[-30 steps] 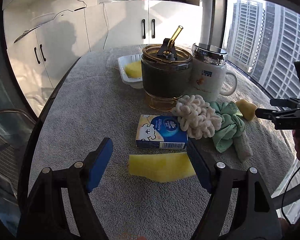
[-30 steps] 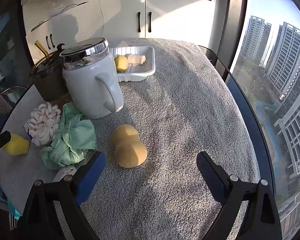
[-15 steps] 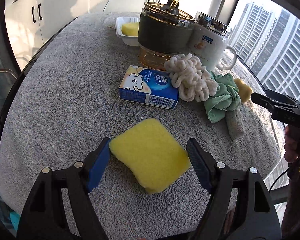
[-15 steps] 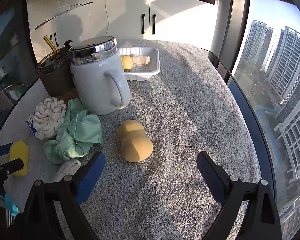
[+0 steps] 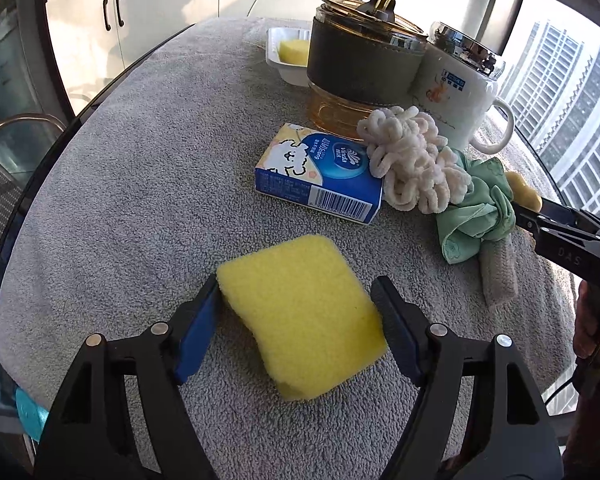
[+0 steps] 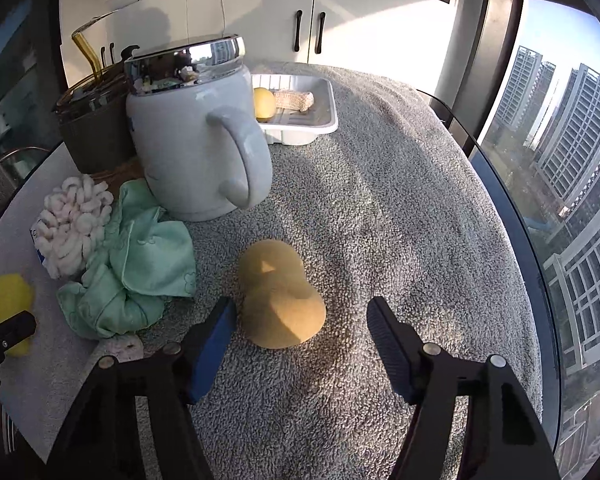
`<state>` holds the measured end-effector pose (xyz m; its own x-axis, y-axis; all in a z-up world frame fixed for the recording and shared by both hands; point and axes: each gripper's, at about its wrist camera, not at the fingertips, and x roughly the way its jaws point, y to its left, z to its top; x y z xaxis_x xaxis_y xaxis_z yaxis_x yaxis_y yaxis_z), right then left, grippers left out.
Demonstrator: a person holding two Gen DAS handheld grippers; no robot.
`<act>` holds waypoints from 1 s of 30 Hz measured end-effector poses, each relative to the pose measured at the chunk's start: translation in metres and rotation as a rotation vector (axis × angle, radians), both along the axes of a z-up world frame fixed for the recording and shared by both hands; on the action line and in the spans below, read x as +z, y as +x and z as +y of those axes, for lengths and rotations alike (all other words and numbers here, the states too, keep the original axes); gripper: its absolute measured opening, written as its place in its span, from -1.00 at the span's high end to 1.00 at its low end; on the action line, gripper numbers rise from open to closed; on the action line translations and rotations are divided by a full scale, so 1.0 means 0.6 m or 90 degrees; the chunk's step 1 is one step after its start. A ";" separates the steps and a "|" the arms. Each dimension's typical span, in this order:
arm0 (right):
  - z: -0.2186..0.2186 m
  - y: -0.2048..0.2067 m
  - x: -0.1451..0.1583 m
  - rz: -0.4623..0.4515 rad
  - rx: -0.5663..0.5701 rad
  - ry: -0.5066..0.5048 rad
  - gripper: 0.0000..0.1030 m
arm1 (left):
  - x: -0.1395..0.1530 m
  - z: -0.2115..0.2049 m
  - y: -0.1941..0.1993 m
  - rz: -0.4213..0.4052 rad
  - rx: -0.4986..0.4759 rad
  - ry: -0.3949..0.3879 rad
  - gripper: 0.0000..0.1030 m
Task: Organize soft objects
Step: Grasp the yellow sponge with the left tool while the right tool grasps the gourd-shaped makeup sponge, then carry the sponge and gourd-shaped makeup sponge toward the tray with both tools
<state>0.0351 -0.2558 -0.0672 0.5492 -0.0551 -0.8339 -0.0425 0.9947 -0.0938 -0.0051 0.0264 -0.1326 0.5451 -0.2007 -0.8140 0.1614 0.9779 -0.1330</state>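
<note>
The left tongs (image 5: 298, 326) hold the yellow sponge (image 5: 300, 316) between their blue pads, both pads touching its sides, and it seems raised a little off the grey towel-covered surface (image 5: 120, 200). The right tongs (image 6: 300, 330) stand wide around the tan sponge (image 6: 278, 296), the left pad just beside it, the right pad apart, so nothing is gripped there yet. The white tray (image 6: 300, 126) at the far end already has a yellow piece and a woven scrubber in it, so it is likely the goal. To carry the yellow sponge well, squeeze only enough to dent it, lift clear of the tissue pack (image 5: 320, 176), and pass left of the tall glass cup (image 5: 360, 60) and mug (image 5: 456, 88).
</note>
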 end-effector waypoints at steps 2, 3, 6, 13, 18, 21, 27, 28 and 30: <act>0.004 0.002 -0.006 0.008 0.008 0.001 0.14 | 0.001 0.007 -0.001 0.000 0.005 -0.011 -0.22; 0.006 0.004 -0.009 0.017 0.013 0.007 0.23 | 0.000 0.012 0.006 -0.001 0.003 -0.013 -0.20; 0.011 0.004 -0.011 0.014 0.016 0.007 0.24 | 0.001 0.018 0.011 -0.005 0.004 -0.012 -0.08; 0.014 -0.012 0.002 -0.003 0.019 0.005 0.27 | 0.012 0.027 0.010 -0.033 0.000 -0.023 0.00; -0.010 -0.015 0.018 -0.011 -0.003 0.049 0.27 | 0.031 0.032 0.013 -0.074 -0.004 0.007 0.00; -0.029 -0.010 0.022 -0.010 -0.020 0.072 0.27 | 0.042 0.042 0.025 -0.098 0.004 0.035 0.00; -0.067 0.010 0.018 -0.003 -0.052 0.068 0.27 | 0.051 0.084 0.068 -0.114 0.032 0.059 0.00; -0.073 0.014 0.018 -0.003 -0.058 0.068 0.27 | 0.052 0.090 0.075 -0.115 0.037 0.062 0.00; -0.083 0.024 0.017 0.000 -0.066 0.070 0.27 | 0.053 0.102 0.091 -0.116 0.044 0.062 0.00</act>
